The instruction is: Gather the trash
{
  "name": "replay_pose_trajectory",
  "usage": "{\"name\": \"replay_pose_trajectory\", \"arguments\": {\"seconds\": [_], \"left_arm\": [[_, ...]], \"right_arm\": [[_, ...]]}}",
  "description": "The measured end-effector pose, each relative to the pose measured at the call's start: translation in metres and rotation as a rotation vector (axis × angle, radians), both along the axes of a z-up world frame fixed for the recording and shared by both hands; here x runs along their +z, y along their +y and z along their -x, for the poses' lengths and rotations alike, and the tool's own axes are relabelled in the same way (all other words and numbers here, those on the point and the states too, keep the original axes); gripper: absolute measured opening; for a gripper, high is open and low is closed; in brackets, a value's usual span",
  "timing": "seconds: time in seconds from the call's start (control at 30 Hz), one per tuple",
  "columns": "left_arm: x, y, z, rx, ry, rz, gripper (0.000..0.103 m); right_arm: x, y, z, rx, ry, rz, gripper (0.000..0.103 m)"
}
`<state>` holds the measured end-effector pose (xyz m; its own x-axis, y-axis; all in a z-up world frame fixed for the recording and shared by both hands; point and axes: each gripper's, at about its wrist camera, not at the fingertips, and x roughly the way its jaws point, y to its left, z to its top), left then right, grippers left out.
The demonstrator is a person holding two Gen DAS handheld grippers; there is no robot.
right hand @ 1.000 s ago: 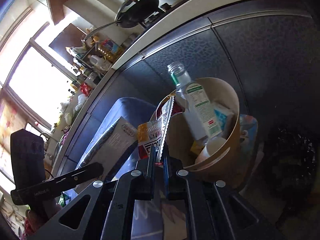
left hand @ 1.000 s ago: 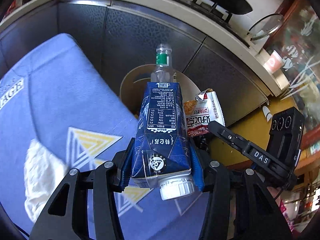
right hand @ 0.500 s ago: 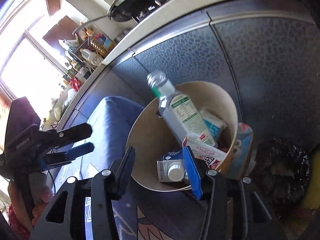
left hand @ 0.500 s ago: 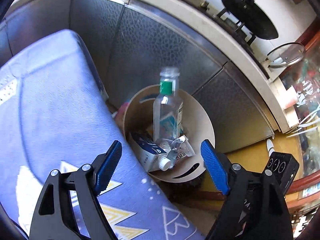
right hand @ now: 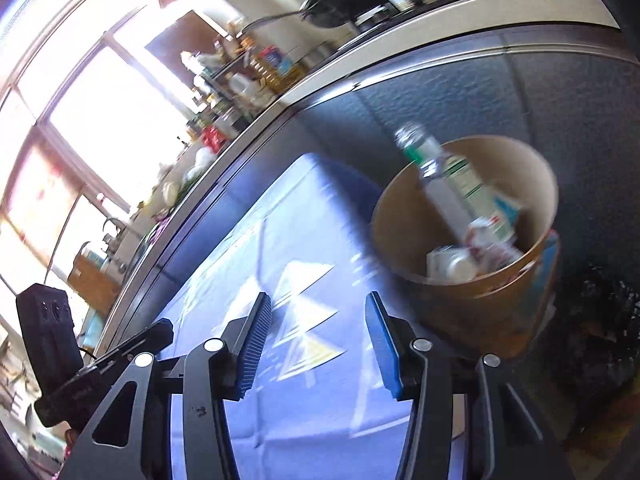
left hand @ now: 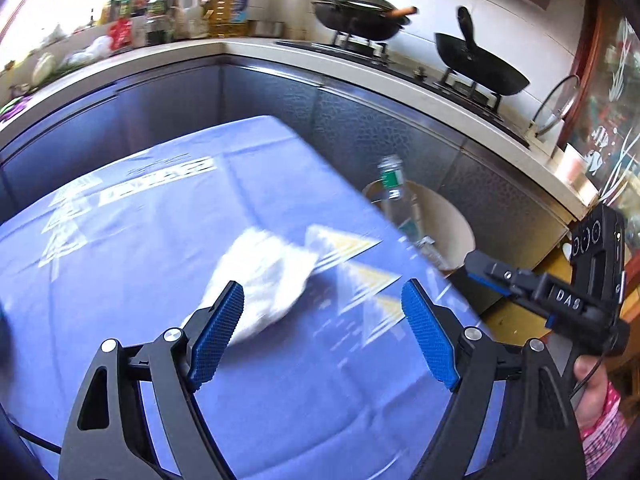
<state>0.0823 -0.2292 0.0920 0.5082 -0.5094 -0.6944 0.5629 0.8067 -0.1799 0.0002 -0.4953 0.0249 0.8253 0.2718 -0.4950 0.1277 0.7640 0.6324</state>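
Observation:
My left gripper [left hand: 322,288] is open and empty over the blue tablecloth [left hand: 160,260]. A crumpled white tissue [left hand: 268,276] lies on the cloth just ahead of its left finger. Past the table's right edge stands the tan round bin [left hand: 452,216] with a clear bottle [left hand: 394,192] sticking out of it. My right gripper [right hand: 318,298] has nothing between its jaws, which are closing a little. To its upper right the bin [right hand: 460,312] holds the bottle [right hand: 444,184], a milk carton [right hand: 448,264] and a snack wrapper [right hand: 488,240].
Dark cabinet fronts and a light counter [left hand: 400,80] with two woks run behind the table and bin. A black bag [right hand: 592,328] lies on the floor to the right of the bin. A hand [left hand: 592,380] holds the right gripper's handle at the far right.
Both grippers let go of the carton and the wrapper, which now lie in the bin. The two have since pulled back over the table, the left one swinging toward the tissue.

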Motion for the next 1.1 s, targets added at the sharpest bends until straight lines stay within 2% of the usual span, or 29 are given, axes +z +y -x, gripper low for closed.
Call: {"name": "replay_pose_trajectory", "arguments": {"seconds": [0.17,0.33,0.4,0.5,0.6,0.67,0.77,0.8,0.97,1.07,1.1], "left_arm": [[-0.003,0.107,0.012,0.171,-0.048,-0.019,0.08],[0.008,0.244,0.005,0.419,-0.055,0.048,0.08],[0.018,0.292,-0.009,0.503,-0.068,0.042,0.08],[0.024,0.345,-0.05,0.513,-0.023,0.078,0.086],[0.008,0.394,-0.098,0.551,0.043,0.064,0.086],[-0.011,0.413,-0.127,0.558,0.121,0.091,0.086],[-0.037,0.426,-0.149,0.507,0.245,0.227,0.086],[-0.044,0.424,-0.151,0.487,0.269,0.25,0.086],[-0.062,0.395,-0.142,0.417,0.304,0.258,0.086],[-0.07,0.383,-0.133,0.436,0.324,0.246,0.074],[-0.07,0.381,-0.13,0.455,0.307,0.235,0.063]], "right_arm": [[-0.002,0.077,-0.006,0.138,-0.009,0.003,0.043],[-0.02,0.159,-0.018,0.31,0.049,0.0,0.043],[-0.025,0.188,-0.024,0.376,0.079,0.02,0.043],[-0.033,0.221,-0.032,0.44,0.116,0.02,0.043],[-0.04,0.241,-0.034,0.464,0.138,0.019,0.043],[-0.043,0.247,-0.033,0.465,0.145,0.024,0.043],[-0.043,0.248,-0.03,0.466,0.148,0.044,0.041],[-0.043,0.245,-0.03,0.465,0.152,0.038,0.04],[-0.044,0.24,-0.029,0.464,0.143,0.023,0.037],[-0.045,0.239,-0.028,0.472,0.127,0.019,0.037],[-0.045,0.24,-0.029,0.472,0.125,0.011,0.037]]}}
